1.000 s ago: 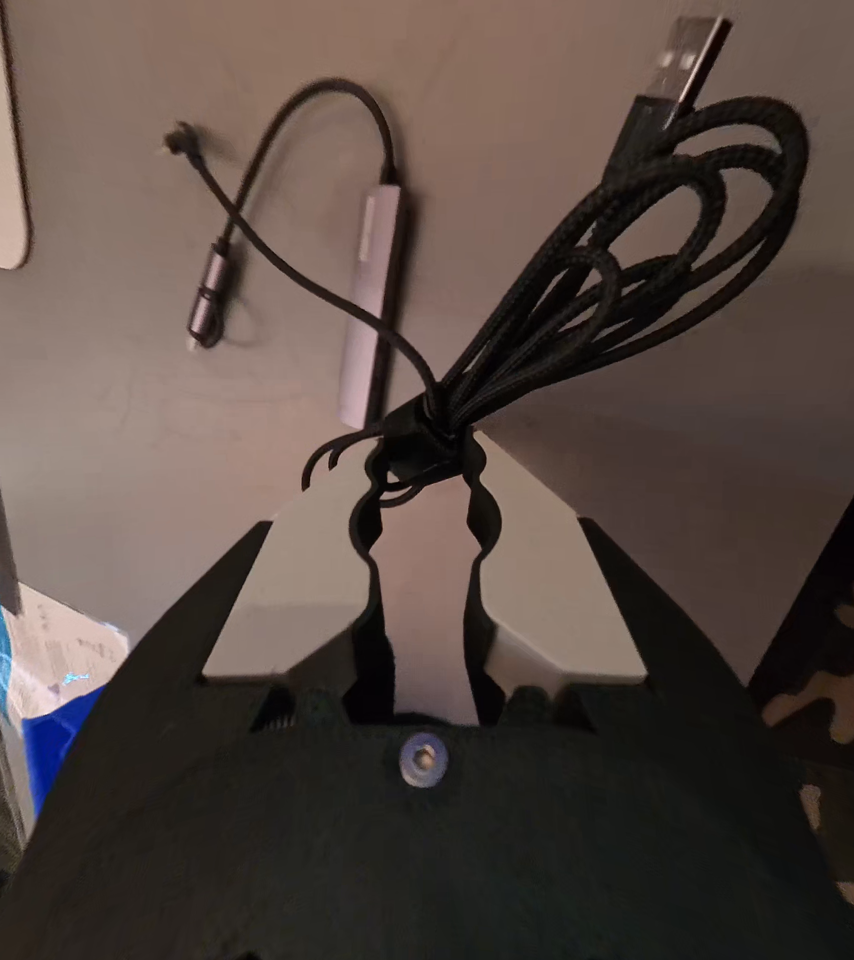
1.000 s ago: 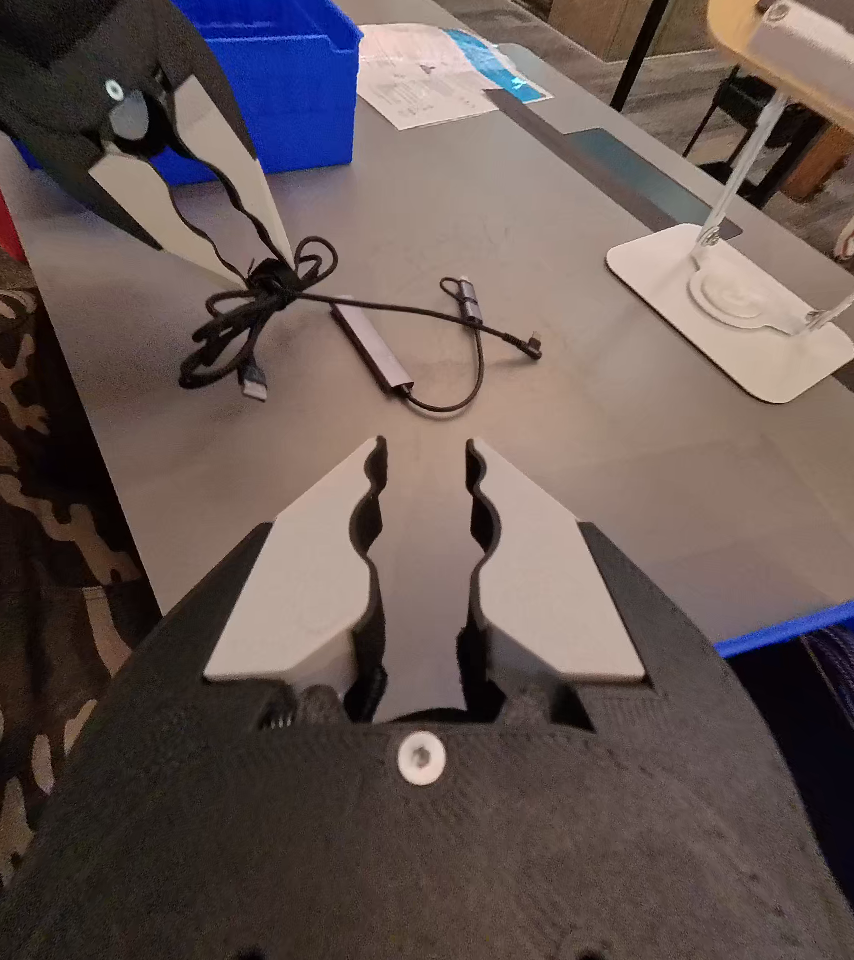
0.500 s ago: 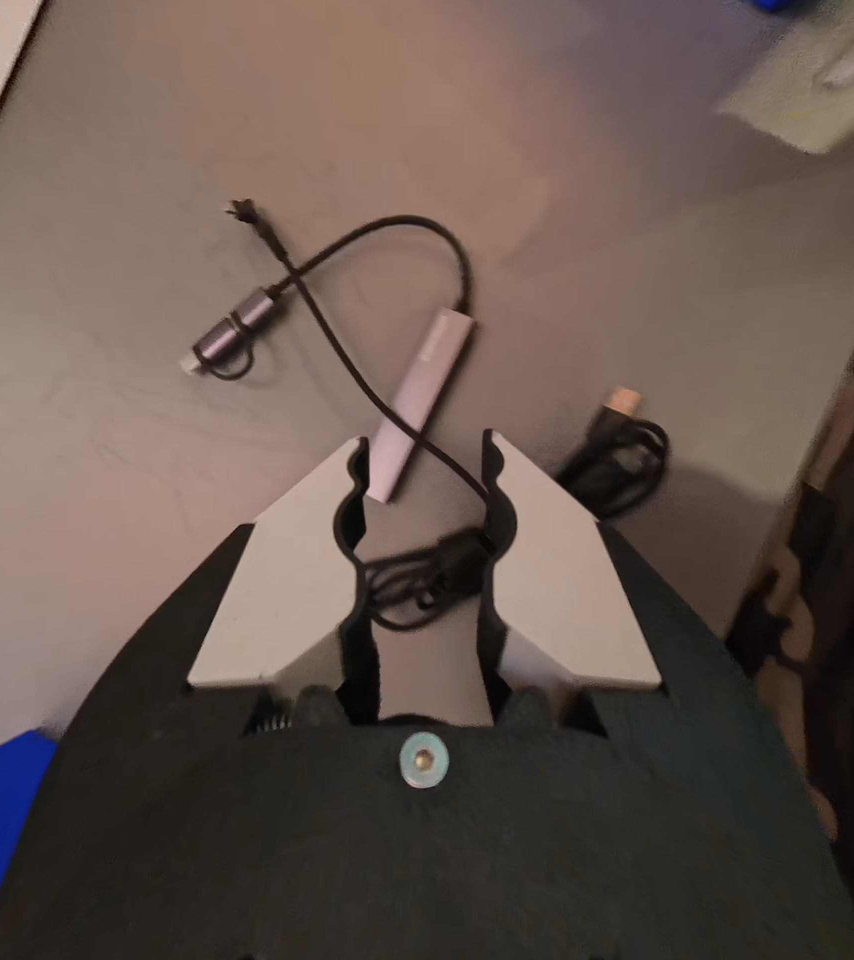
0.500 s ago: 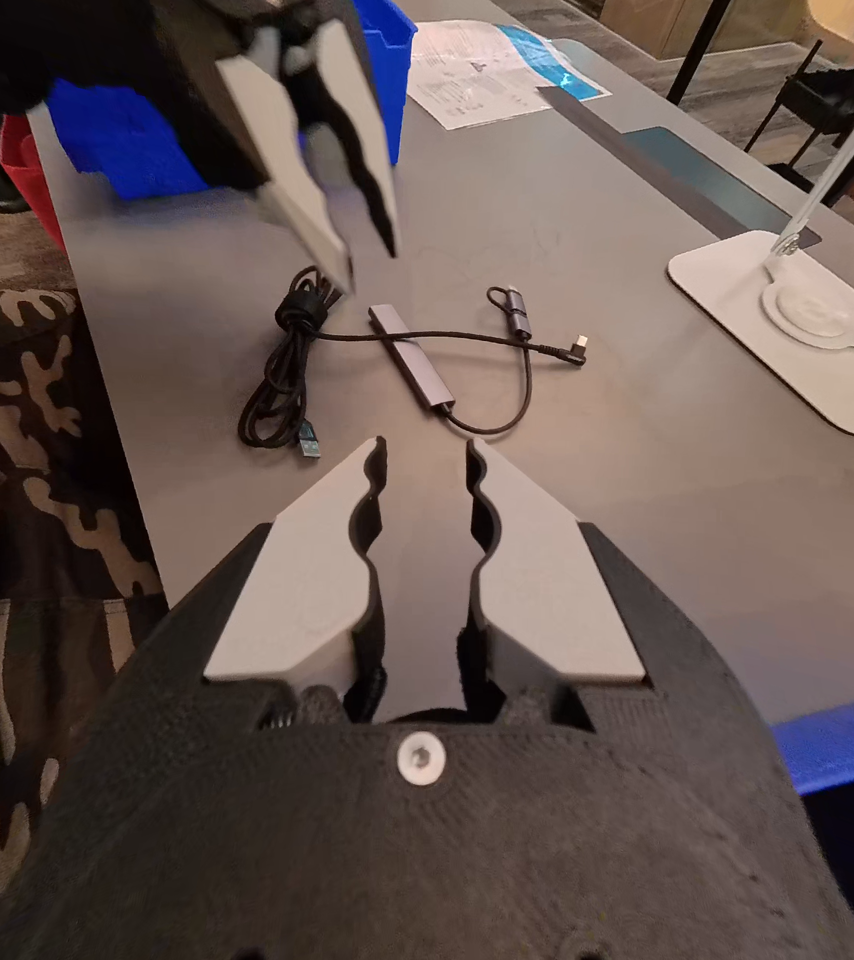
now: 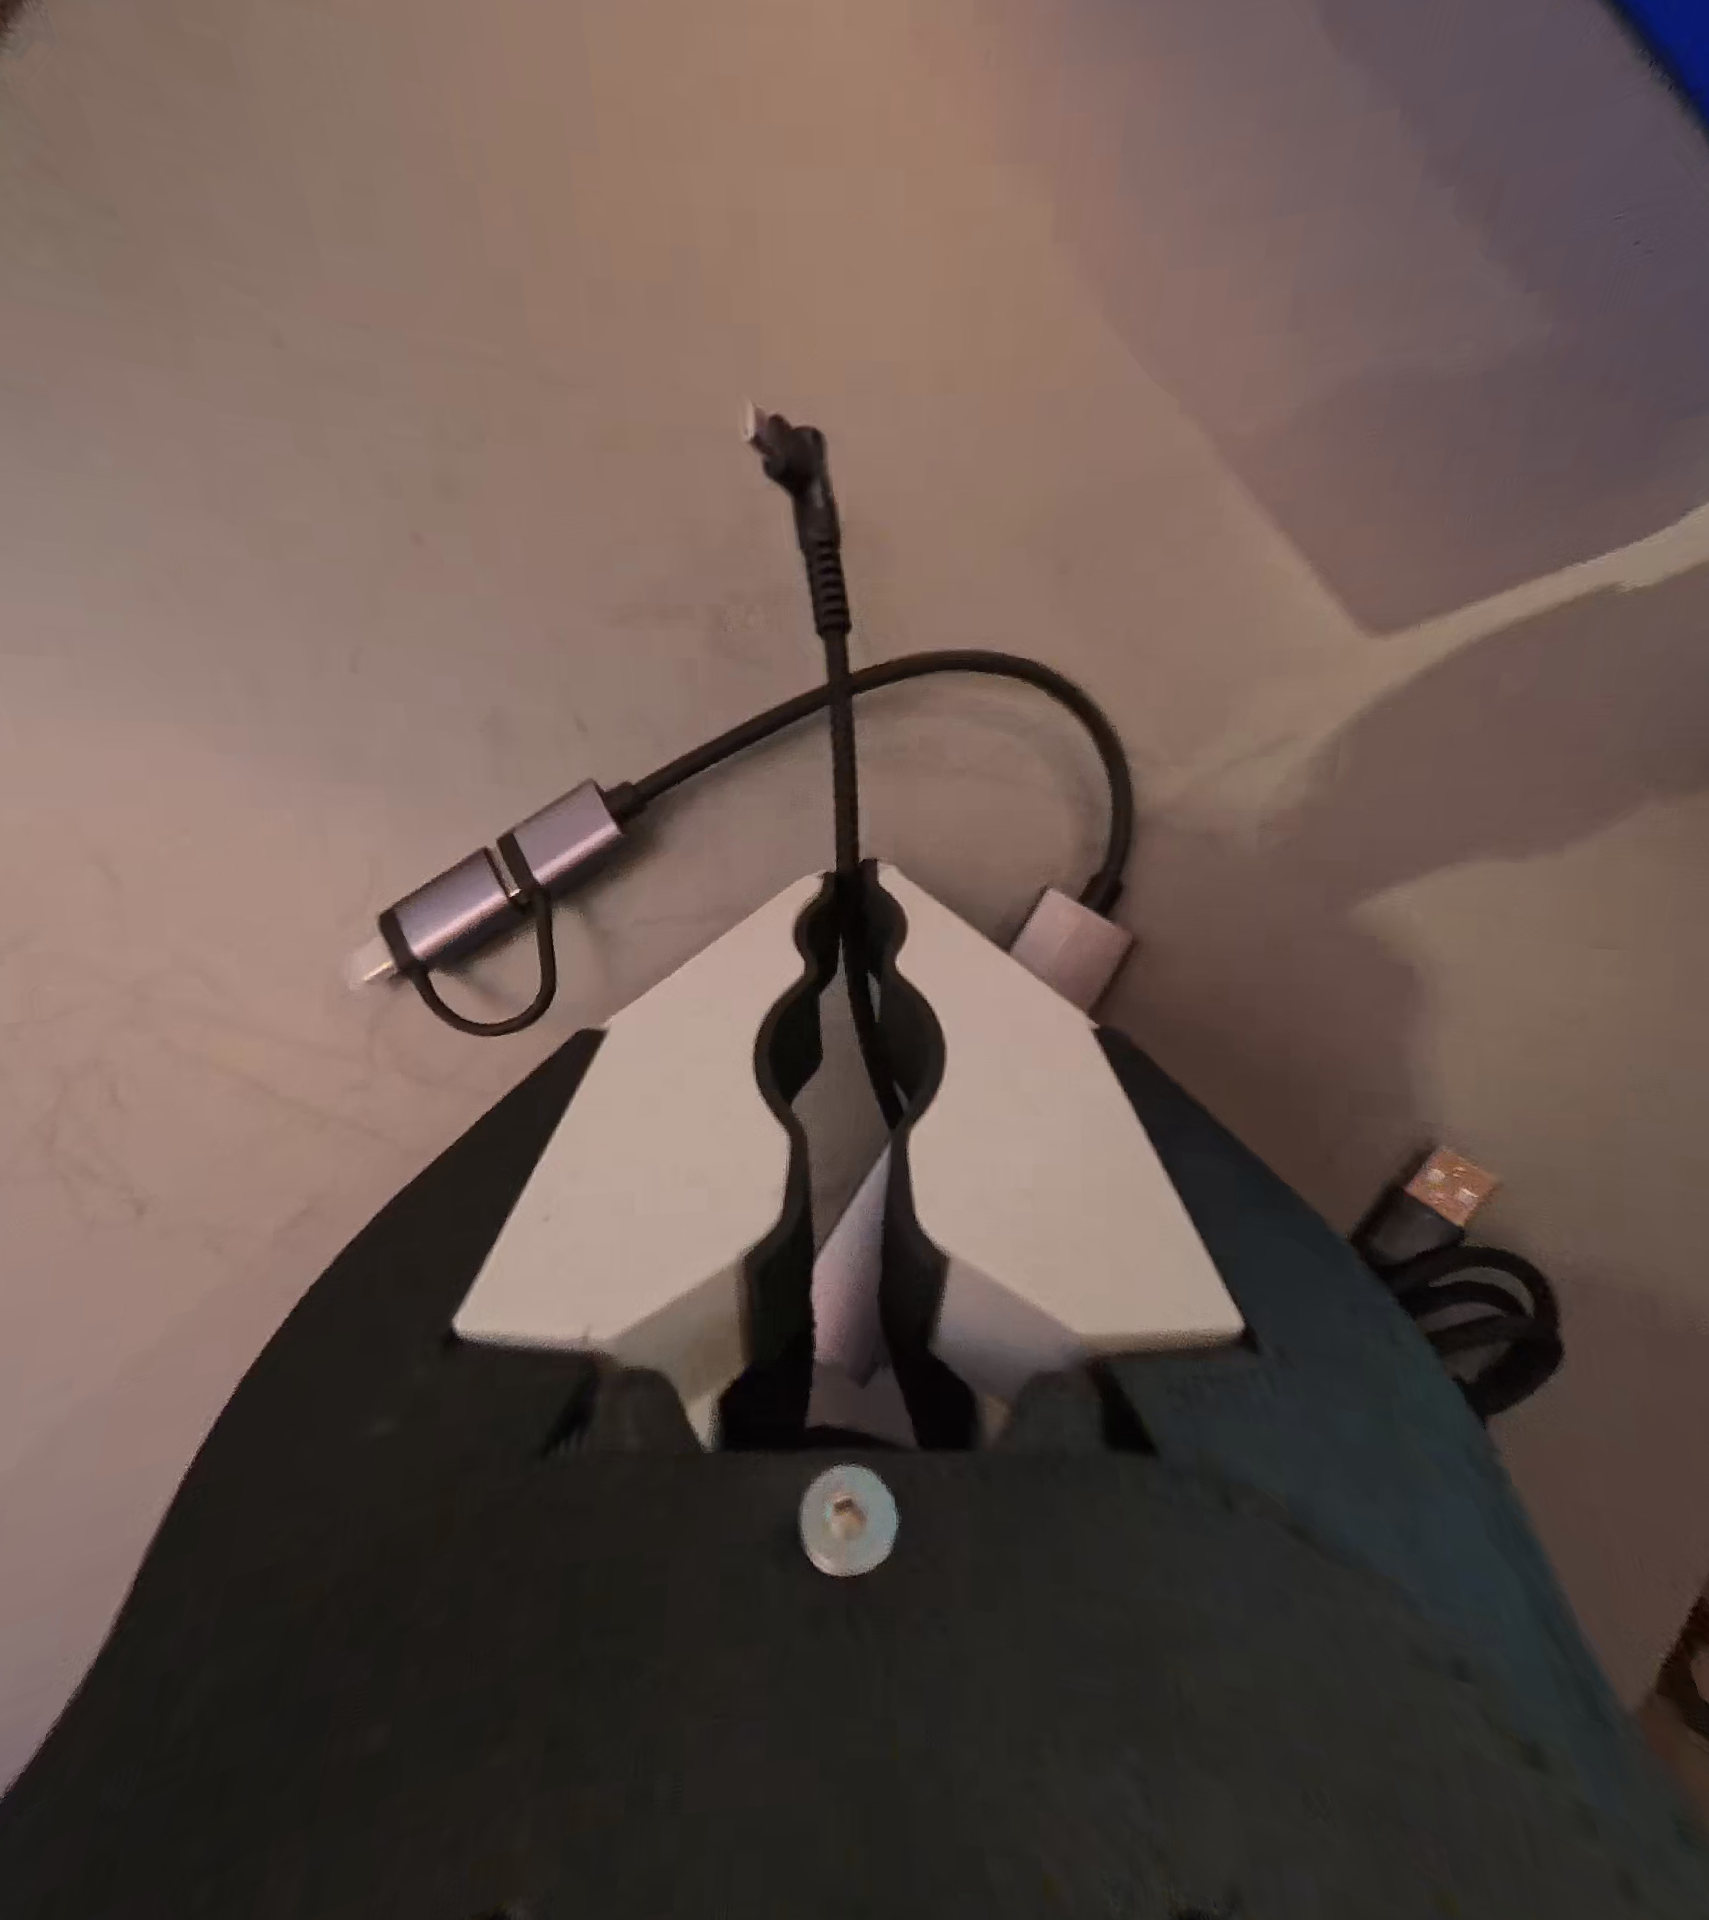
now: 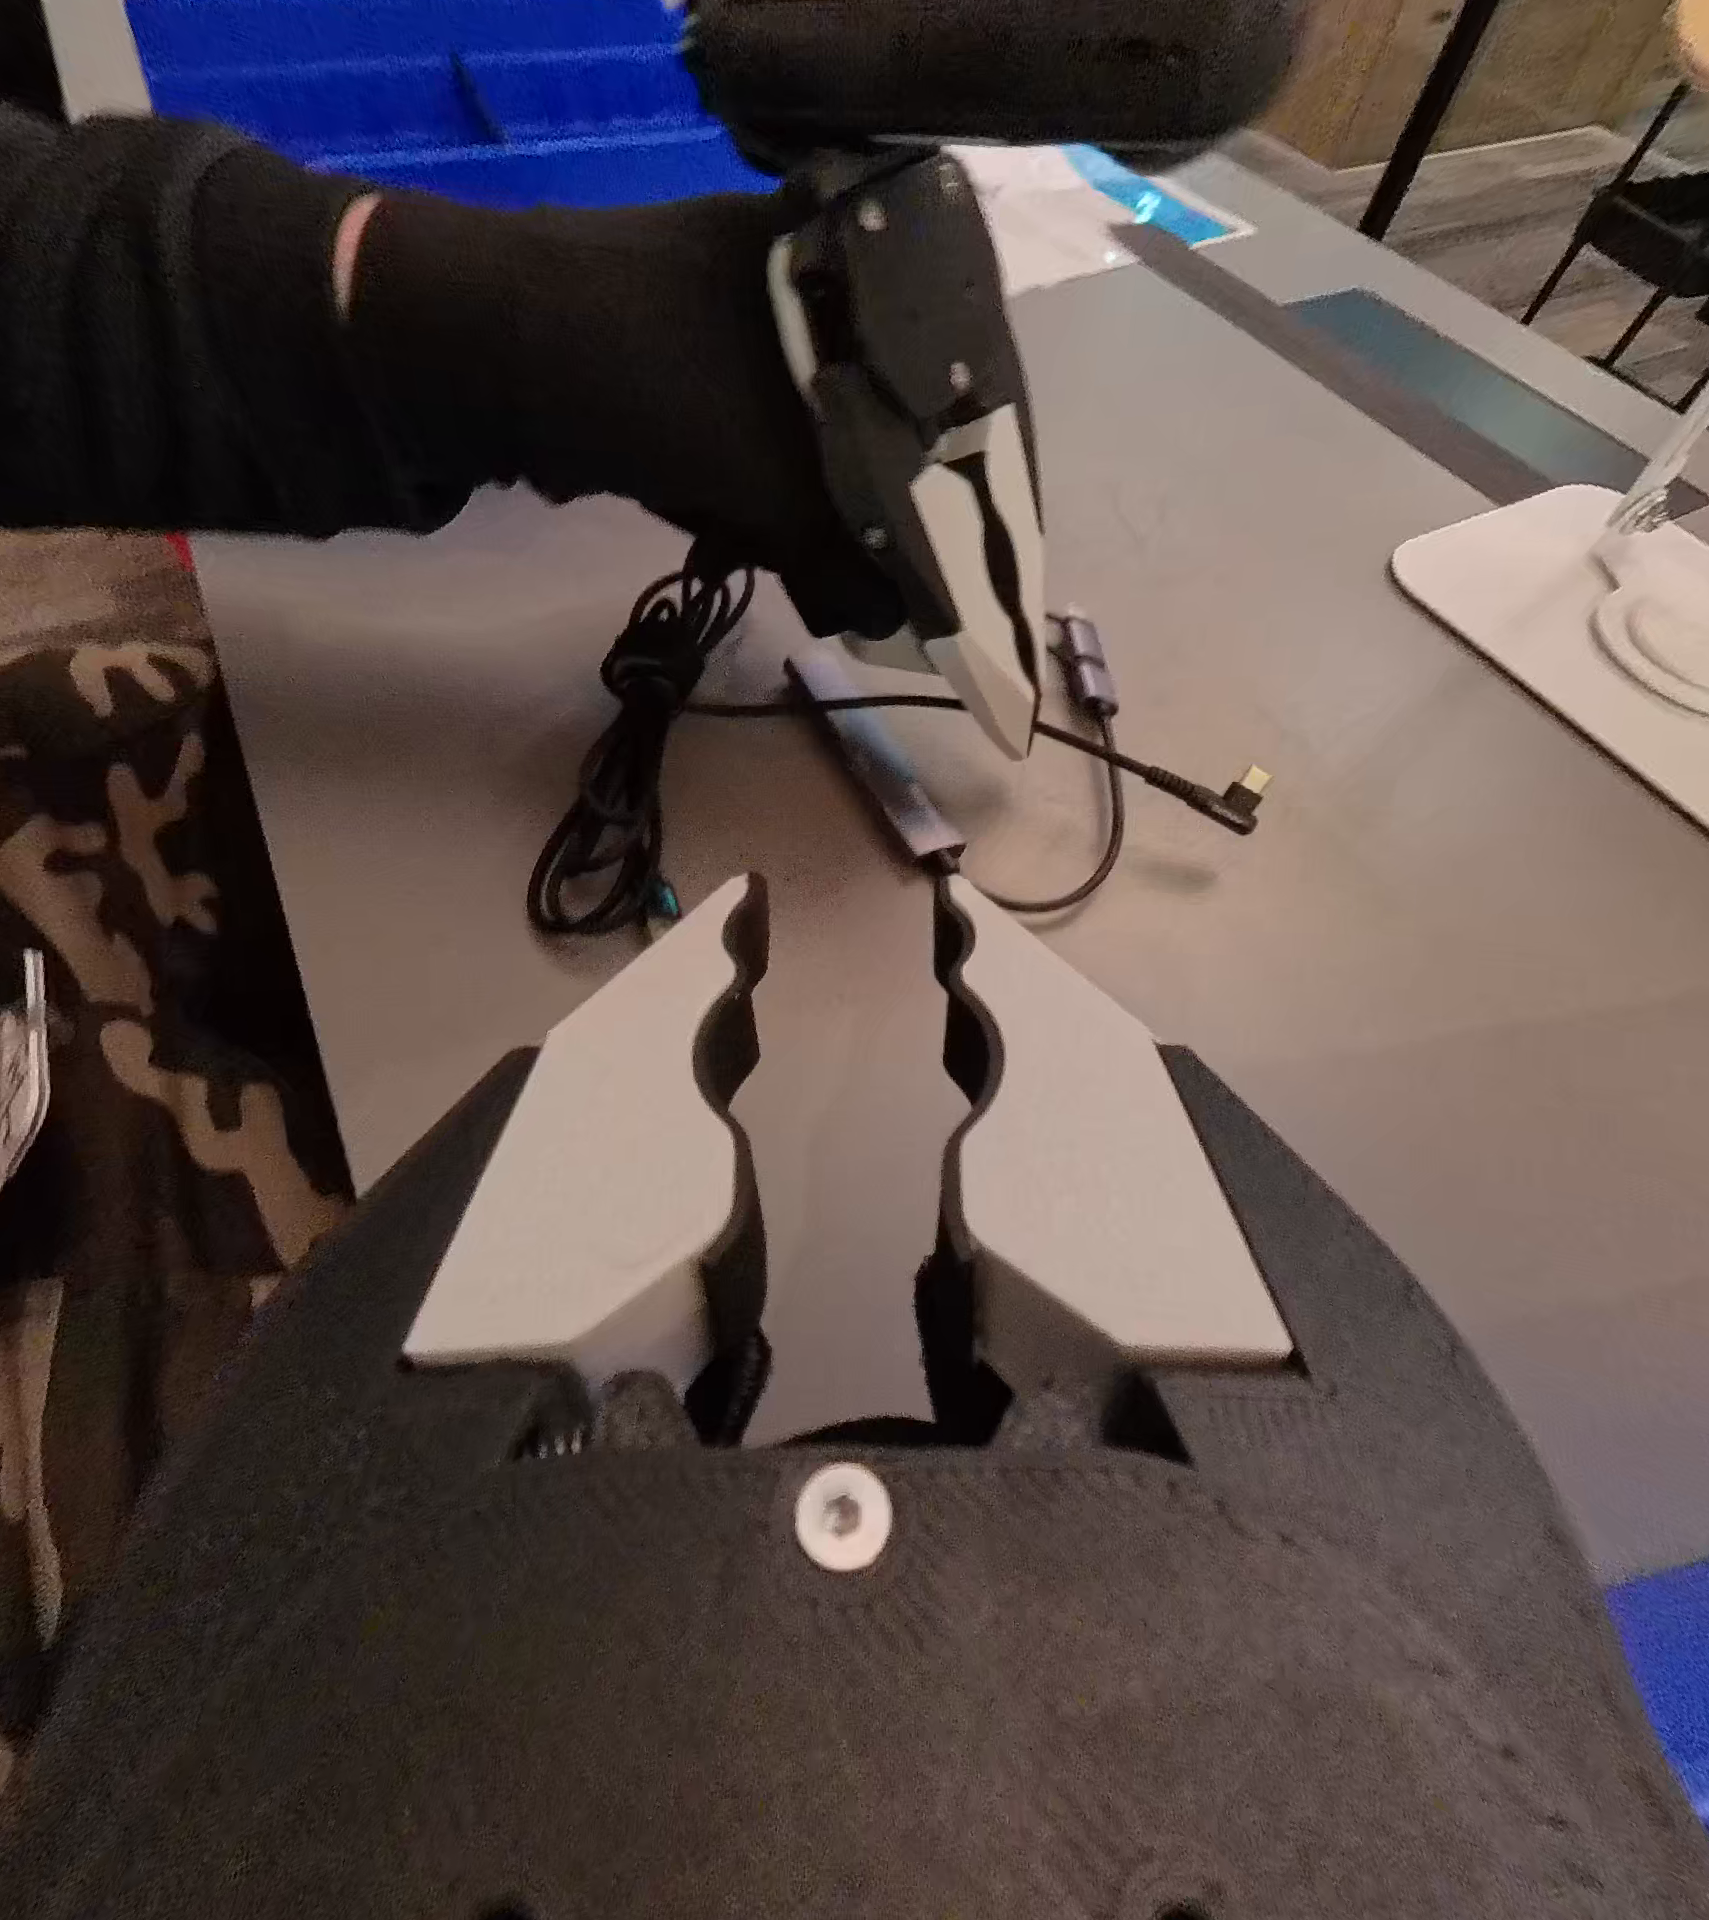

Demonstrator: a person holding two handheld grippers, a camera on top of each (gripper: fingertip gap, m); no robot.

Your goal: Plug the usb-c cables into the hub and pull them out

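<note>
The left gripper [image 5: 845, 883] is pinching the braided cable [image 5: 834, 665] behind its plug, freeing that end for the hub [image 6: 876, 764] lying on the desk [image 6: 1349, 1039]; the right gripper [image 6: 845, 894] is waiting, parted and empty.

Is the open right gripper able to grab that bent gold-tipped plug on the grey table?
Probably yes: the right gripper is open, and the bent gold-tipped plug lies uncovered on the grey table.

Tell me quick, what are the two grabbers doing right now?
Left gripper: jaws closed on the black braided cable, near its angled plug.
Right gripper: jaws open, holding nothing, above the table.
</note>
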